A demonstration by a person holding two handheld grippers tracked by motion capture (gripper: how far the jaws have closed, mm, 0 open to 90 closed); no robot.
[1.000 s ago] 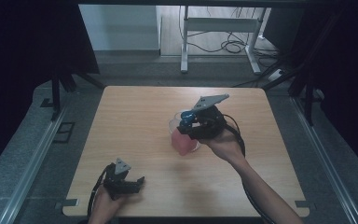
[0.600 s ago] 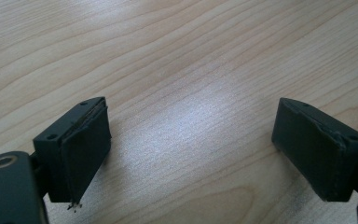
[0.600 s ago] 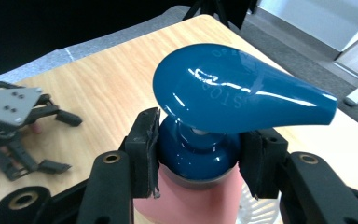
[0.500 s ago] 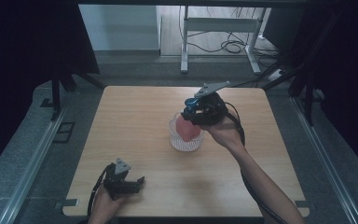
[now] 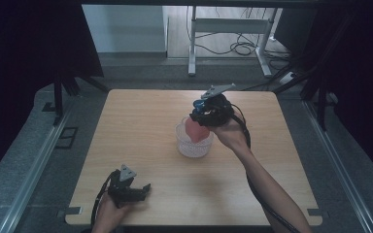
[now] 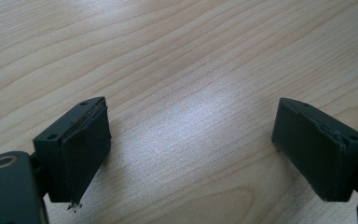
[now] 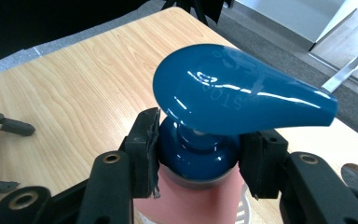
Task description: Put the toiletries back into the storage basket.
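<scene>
Two black jaws of the right gripper (image 7: 198,154) clamp the blue collar of a pump bottle (image 7: 200,200), one pad (image 7: 144,149) pressed against each side just under the broad blue pump head (image 7: 235,100), which juts out over them. Below the collar the bottle's body is pink. In the high view the right gripper (image 5: 205,118) holds this bottle (image 5: 194,130) at a slight tilt, its lower part inside a clear round basket (image 5: 194,145) that sits near the middle of the wooden table (image 5: 141,126). The person's right hand (image 5: 228,133) wraps the gripper from behind, the forearm reaching in from the lower right with a black cable running along it.

Over at the left gripper (image 6: 191,154), the jaws stand wide apart with nothing between them, bare wood grain showing in the gap; a frayed thread hangs from the corner of one pad (image 6: 81,154). In the high view the left gripper (image 5: 143,190) rests low near the front edge of the table, well apart from the basket, with the left hand (image 5: 109,211) behind it.
</scene>
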